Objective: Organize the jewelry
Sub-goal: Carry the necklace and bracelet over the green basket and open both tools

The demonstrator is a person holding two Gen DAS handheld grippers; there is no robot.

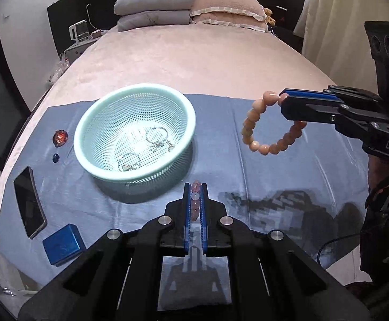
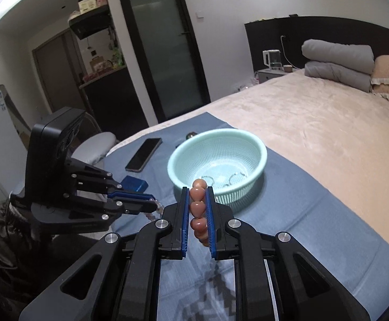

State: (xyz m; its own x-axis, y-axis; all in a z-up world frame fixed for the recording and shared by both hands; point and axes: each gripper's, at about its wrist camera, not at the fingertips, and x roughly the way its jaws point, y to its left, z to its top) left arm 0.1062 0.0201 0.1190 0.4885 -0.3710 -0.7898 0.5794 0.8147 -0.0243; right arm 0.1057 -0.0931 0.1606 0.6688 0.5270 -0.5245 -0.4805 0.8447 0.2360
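Both tools clamp bead bracelets: left tool (image 1: 196, 190) pink bracelet (image 1: 195, 196), right tool (image 2: 197, 188) peach bracelet (image 2: 197, 208)

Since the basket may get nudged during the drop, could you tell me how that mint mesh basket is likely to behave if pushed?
The mint mesh basket looks thin, perforated plastic holding only a few small rings, so it is probably light and would slide on the blue cloth easily. Its rim is wider than its base, so a push high on the rim might tip it rather than slide it.
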